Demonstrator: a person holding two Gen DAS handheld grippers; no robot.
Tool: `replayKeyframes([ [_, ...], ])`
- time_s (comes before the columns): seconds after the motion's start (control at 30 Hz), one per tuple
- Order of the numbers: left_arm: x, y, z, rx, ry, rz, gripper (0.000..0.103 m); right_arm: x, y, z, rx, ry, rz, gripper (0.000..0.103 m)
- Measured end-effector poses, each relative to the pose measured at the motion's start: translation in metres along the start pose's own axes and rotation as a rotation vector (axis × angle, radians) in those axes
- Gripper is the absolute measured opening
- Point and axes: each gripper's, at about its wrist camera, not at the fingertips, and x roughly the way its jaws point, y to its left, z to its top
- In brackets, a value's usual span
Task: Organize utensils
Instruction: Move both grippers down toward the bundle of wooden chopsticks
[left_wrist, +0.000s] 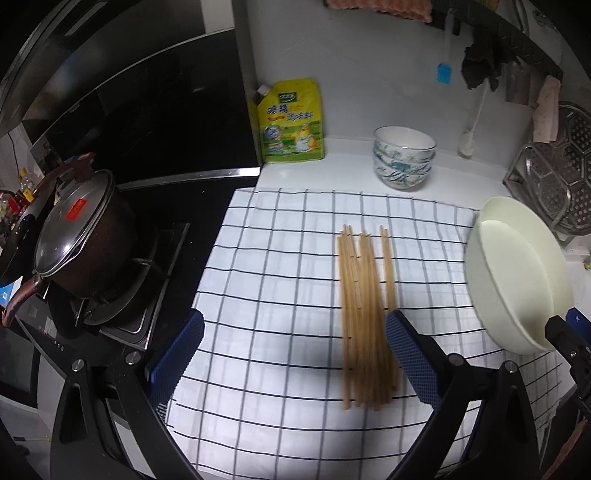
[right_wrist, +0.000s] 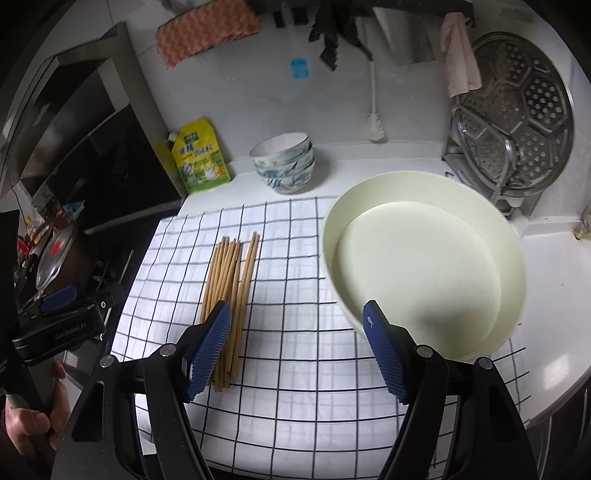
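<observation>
A white checked cloth (left_wrist: 280, 266) is covering the counter beside the stove, and everything that matters is lying on it or at its edge. At its right edge a pale round basin (right_wrist: 424, 266) is sitting, empty as far as can be seen, and it is probably the destination for the loose pieces. Behind it, a stack of patterned bowls (left_wrist: 403, 158) is standing on the bare counter, well apart from the work. The chopsticks (left_wrist: 364, 317) are lying in a rough bundle mid-cloth, tips fanning slightly at the far end. The left gripper (left_wrist: 295, 354) is hovering wide open and empty, its right finger just at the bundle's edge; the right gripper (right_wrist: 295, 350) is likewise spread wide and holding nothing, between the bundle and the basin. To do this well, I judge one gripper should be straddling the bundle across its middle and closing slowly, so the round sticks are gathering rather than rolling away or dragging the cloth.
</observation>
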Motion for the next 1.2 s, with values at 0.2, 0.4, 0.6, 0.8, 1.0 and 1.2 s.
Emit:
replayKeyframes([
  [0.2,0.034,0.029,-0.006,-0.033,0.049,0.033,0.097,0.035,0.023,-0.01,-0.033,0.06,0.021,0.071],
  [0.4,0.077,0.036,-0.014,-0.006,0.095,-0.002,0.097,0.08,0.04,-0.02,-0.036,0.125,0.021,0.071],
  [0.6,0.117,0.029,-0.015,0.034,0.125,-0.066,0.097,0.129,0.041,-0.034,0.007,0.185,0.005,0.071],
  [0.8,0.133,0.023,-0.011,0.058,0.112,-0.107,0.097,0.156,0.041,-0.031,0.007,0.189,-0.042,0.071],
  [1.0,0.148,0.02,-0.009,0.053,0.135,-0.149,0.097,0.177,0.038,-0.027,0.006,0.199,-0.081,0.071],
  [1.2,0.151,0.015,-0.01,0.07,0.136,-0.15,0.097,0.183,0.041,-0.027,-0.015,0.215,-0.093,0.071],
])
